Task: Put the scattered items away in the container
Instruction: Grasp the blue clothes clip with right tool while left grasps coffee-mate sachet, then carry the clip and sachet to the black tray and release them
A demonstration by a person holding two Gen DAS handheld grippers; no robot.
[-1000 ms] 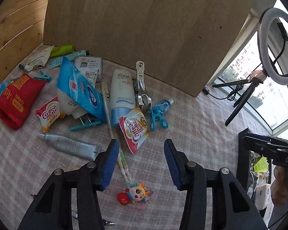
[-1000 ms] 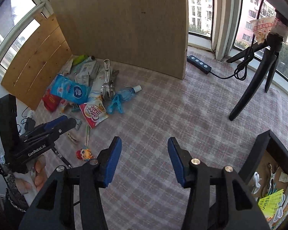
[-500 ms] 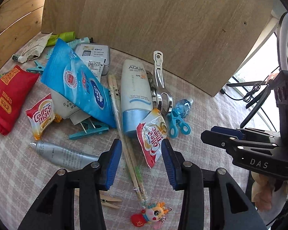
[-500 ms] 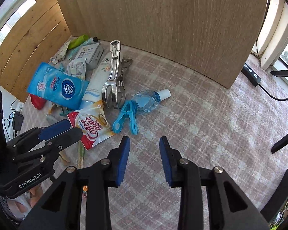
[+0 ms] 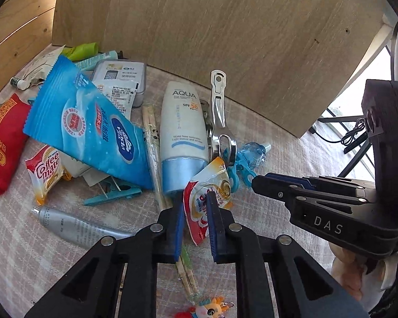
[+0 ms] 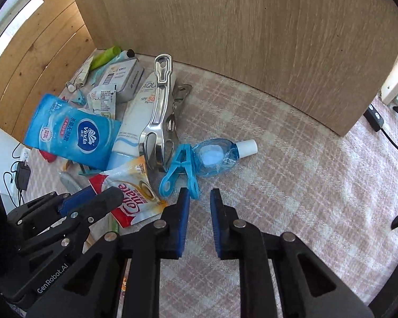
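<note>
My left gripper has narrowed around the lower half of a red and white Coffee-mate sachet, whose top shows above the pads; the grip is not clear. It also shows in the right wrist view. My right gripper is narrowed and empty, its left pad just by a blue clothes peg on the checked cloth. A small blue bottle lies beyond the peg. The container is not in view.
Scattered items lie left of the grippers: a blue Vinda tissue pack, an AQUA sunscreen tube, a metal clip, chopsticks, a silver tube, a red pouch. A wooden board stands behind.
Both grippers moved forward and down toward the pile and narrowed their jaws. The left one came around the Coffee-mate sachet; the right one reached the blue peg.
</note>
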